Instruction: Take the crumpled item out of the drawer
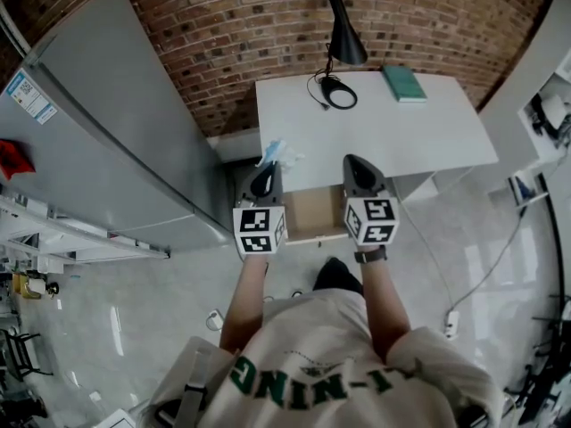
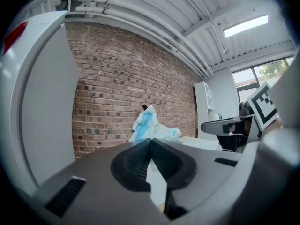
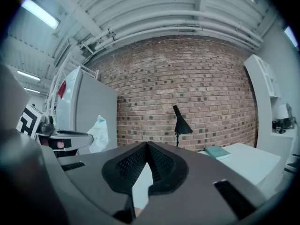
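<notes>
The crumpled item (image 1: 277,154), a white and blue plastic wad, sticks out from the tip of my left gripper (image 1: 265,178), which is shut on it. In the left gripper view the wad (image 2: 151,127) rises just past the closed tips of the left gripper (image 2: 151,139), against the brick wall. The open drawer (image 1: 312,214) with its brown bottom lies below and between the two grippers. My right gripper (image 1: 358,164) hangs over the drawer's right side, shut with nothing in it (image 3: 147,144). From the right gripper view the wad (image 3: 98,134) shows at the left.
The white desk (image 1: 393,127) carries a black lamp (image 1: 343,38), its coiled cord and a green book (image 1: 403,83). A tall grey fridge (image 1: 116,132) stands close on the left. White shelving (image 1: 544,105) is at the right. A cable runs over the floor (image 1: 473,283).
</notes>
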A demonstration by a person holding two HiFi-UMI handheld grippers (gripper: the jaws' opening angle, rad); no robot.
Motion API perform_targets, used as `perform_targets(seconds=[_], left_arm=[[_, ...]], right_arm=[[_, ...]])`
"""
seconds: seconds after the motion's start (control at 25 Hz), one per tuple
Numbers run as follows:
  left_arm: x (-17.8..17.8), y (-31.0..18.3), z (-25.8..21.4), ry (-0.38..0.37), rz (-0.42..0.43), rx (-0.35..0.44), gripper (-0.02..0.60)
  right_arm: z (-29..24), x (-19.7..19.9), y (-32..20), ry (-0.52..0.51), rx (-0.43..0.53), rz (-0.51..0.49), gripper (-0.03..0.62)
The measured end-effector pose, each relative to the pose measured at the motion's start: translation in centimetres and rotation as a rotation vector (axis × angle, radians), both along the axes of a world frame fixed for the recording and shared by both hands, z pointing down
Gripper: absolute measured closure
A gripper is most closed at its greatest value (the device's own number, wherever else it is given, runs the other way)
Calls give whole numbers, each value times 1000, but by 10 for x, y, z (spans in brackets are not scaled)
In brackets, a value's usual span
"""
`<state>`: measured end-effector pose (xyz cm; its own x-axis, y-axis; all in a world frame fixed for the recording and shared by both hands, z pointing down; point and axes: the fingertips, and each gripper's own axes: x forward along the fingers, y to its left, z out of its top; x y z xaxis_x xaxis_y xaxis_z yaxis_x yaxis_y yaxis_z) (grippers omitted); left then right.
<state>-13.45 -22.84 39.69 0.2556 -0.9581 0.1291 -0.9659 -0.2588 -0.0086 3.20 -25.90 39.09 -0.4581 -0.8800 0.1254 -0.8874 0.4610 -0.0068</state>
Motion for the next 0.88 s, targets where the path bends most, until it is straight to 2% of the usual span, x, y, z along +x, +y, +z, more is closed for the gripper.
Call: perform_targets(seconds=[0.28, 0.52, 0.72, 0.88], left_arm=[[-3, -2, -10, -20, 1, 22, 581], [-6, -8, -4, -46, 5, 19, 581], [2, -17, 42, -69, 1, -83, 580], [14, -26, 120, -142, 26, -252, 580]], right_arm=[[-6, -13, -3, -15, 12, -13, 589], [0, -10, -2, 8, 4, 15, 589], [16, 4, -8, 10, -26, 28, 589], [27, 15, -22, 12, -47, 40, 589]])
